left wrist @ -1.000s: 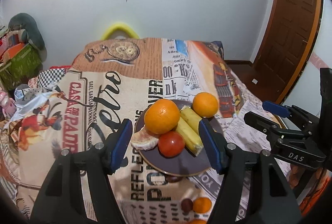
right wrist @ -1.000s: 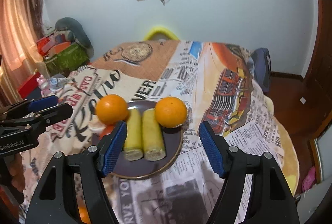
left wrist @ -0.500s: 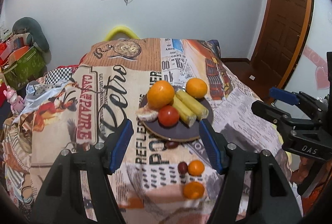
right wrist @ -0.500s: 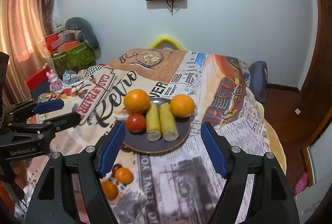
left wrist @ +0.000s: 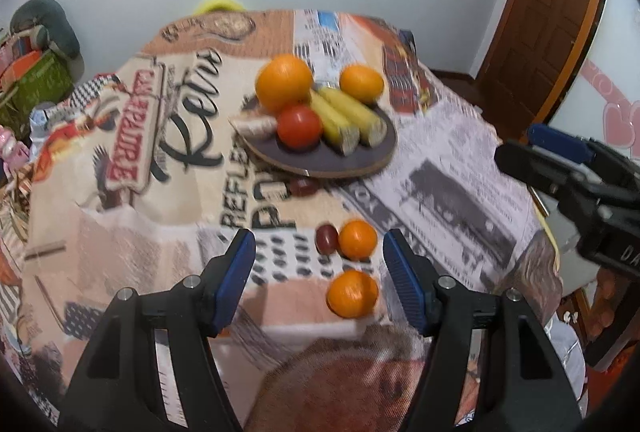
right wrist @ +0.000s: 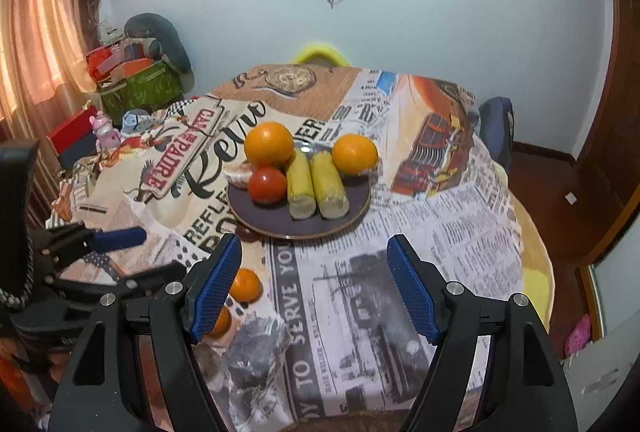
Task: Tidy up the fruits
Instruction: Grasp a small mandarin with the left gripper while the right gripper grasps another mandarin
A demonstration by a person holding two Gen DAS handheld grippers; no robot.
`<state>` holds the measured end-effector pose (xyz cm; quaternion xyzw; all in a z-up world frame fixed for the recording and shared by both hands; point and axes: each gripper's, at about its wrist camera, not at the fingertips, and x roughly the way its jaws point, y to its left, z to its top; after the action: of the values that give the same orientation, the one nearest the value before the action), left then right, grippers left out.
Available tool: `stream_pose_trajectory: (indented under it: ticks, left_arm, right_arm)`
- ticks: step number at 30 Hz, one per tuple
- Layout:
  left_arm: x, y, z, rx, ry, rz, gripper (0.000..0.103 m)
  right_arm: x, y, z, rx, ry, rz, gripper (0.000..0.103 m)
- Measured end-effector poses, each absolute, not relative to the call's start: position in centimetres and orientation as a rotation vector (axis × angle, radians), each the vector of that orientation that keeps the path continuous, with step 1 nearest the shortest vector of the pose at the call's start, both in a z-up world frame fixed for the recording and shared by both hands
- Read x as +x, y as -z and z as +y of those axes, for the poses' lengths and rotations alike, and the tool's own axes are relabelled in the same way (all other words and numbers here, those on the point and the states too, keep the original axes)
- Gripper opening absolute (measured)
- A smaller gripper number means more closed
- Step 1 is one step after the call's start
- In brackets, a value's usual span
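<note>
Both tongs [left wrist: 319,268] [right wrist: 314,280] moved back from the plate [left wrist: 360,162], hanging released and empty. Loose small oranges [left wrist: 357,239] could roll off the tabletop [left wrist: 460,168] if bumped.

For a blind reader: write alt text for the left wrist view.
Open, empty left tongs hover over a printed tablecloth, framing two small oranges and a dark grape. Beyond sits a dark plate with two large oranges, a tomato and two corn pieces. The right tongs enter at the right edge.
</note>
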<state>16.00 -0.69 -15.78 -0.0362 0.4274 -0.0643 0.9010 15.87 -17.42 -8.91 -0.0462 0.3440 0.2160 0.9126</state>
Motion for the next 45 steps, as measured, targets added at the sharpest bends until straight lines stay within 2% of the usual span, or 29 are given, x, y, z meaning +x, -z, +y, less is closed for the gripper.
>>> stream_pose_trajectory:
  ticks: [2,6,12,16,33,35,42,45]
  left_arm:
    - [15.9,16.8,-1.2,-0.075,0.142,0.906,0.066]
    - [16.0,18.3,-2.0,-0.07,0.169,0.948,0.054]
    - [16.2,20.0,-2.8,-0.073,0.198,0.988,0.05]
    - [16.6,21.0,-3.0,-0.073,0.217,1.024,0.038]
    - [17.1,19.3,2.5,-0.121,0.112,0.983,0.037]
    - [17.2,19.0,3.4,-0.119,0.087,0.97,0.037]
    - [17.5,17.9,4.8,-0.091,0.045,0.927,0.037]
    - [17.7,17.5,4.9,-0.068,0.033,0.902,0.037]
  right_arm:
    - [15.8,9.3,-17.7,-0.087,-0.441,0.722,0.072]
    - [15.8,10.1,-18.1,-0.075,-0.437,0.746,0.072]
    - [16.0,11.2,-18.0,-0.077,-0.441,0.772,0.072]
    - [16.1,11.9,-17.5,-0.073,-0.455,0.792,0.072]
    - [17.2,15.5,-14.0,-0.104,-0.55,0.89,0.072]
    - [17.3,15.9,-13.3,-0.109,-0.567,0.898,0.07]
    - [18.1,17.9,-11.4,-0.118,-0.636,0.974,0.047]
    - [18.4,18.6,-11.3,-0.102,-0.657,0.992,0.044]
